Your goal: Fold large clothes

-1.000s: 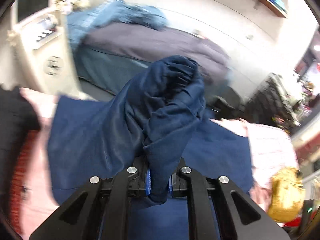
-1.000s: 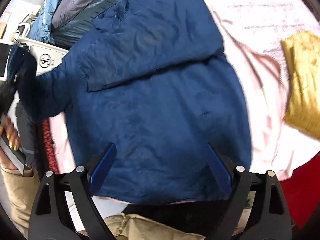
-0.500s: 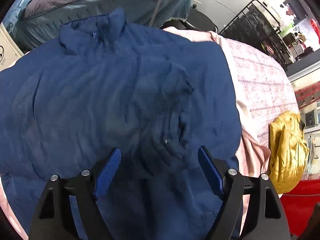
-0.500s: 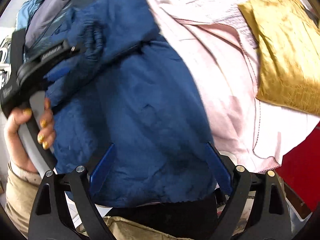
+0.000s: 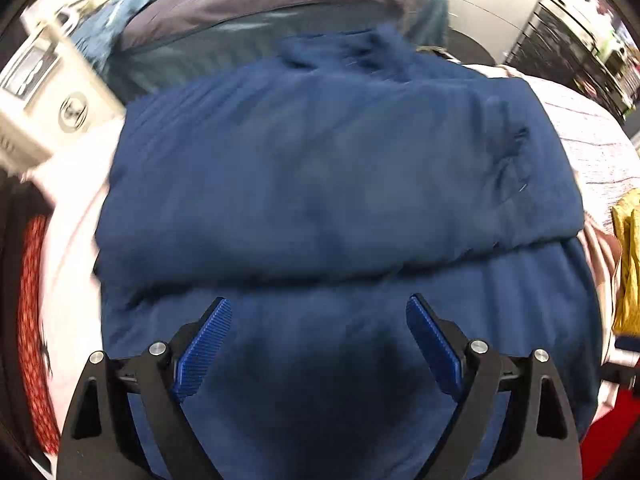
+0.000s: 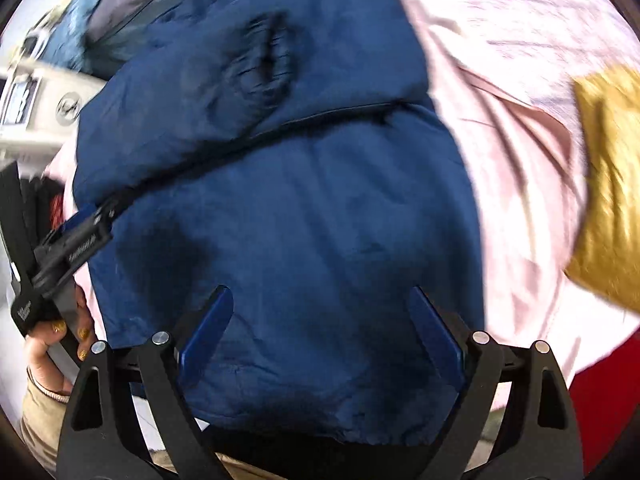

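Far left in the right wrist view, the person's left hand [image 6: 48, 344] carries the left gripper [image 5: 318, 340]; its jaws are opening with nothing pinched, fabric only below them. The navy jacket [image 5: 320, 184] lies flat on the pink bedsheet [image 6: 500, 160], one sleeve [image 6: 256, 68] folded across the chest, probably to square it for the next fold. The right gripper [image 6: 320, 332] hangs spread over the hem, empty. A gold garment [image 6: 604, 184] sits far right, apart.
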Action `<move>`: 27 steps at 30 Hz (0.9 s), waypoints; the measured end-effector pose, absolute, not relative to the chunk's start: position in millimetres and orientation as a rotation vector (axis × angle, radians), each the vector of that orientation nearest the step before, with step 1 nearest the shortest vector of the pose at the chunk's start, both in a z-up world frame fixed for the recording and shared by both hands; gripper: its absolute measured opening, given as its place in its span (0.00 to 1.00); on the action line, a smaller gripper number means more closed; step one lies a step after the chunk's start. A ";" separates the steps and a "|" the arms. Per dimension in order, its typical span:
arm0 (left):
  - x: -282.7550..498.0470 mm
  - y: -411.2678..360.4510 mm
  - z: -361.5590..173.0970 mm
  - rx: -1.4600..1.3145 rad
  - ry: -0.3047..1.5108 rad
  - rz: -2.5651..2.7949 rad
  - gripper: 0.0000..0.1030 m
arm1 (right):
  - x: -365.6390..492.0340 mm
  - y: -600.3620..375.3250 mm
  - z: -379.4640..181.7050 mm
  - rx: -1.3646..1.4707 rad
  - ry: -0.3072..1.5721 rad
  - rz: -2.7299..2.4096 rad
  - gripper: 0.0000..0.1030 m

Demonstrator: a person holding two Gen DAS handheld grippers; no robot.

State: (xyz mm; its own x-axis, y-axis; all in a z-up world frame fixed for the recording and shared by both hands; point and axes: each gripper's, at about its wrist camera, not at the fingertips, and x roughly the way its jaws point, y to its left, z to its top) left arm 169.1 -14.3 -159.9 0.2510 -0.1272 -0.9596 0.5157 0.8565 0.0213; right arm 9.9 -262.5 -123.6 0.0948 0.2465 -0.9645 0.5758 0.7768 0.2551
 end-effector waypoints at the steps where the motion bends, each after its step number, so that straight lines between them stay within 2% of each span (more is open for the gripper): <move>1: 167.3 3.4 -161.8 0.349 1.270 -0.441 0.84 | 11.8 -258.6 -125.6 0.693 1.495 -0.257 0.86; 9: 146.4 127.1 -165.5 0.197 1.373 -0.313 0.85 | 15.6 -229.3 -125.1 0.565 1.446 -0.138 0.86; 13: 127.8 158.3 -164.4 0.130 1.377 -0.308 0.88 | 13.8 -201.7 -138.4 0.371 1.534 -0.119 0.86; 20: 87.5 137.4 -192.0 0.174 1.428 -0.401 0.90 | -9.6 -158.0 -202.5 0.186 1.705 -0.071 0.86; 21: 84.2 131.2 -201.5 0.172 1.452 -0.407 0.94 | -12.2 -153.9 -209.8 0.170 1.715 -0.074 0.86; 23: 79.6 126.6 -221.7 0.191 1.499 -0.394 0.94 | -19.2 -145.8 -231.0 0.143 1.756 -0.075 0.93; 27: 69.0 114.3 -242.3 0.310 1.432 -0.342 0.95 | -26.3 -142.7 -238.4 0.134 1.675 -0.083 0.95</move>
State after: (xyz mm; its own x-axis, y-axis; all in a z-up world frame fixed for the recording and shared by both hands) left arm 69.0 114.3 -242.3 0.1054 -0.0437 -0.9935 0.4096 0.9123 0.0033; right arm -26.3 -142.7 -238.4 -0.1048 0.0396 -0.9937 0.1373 0.9902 0.0250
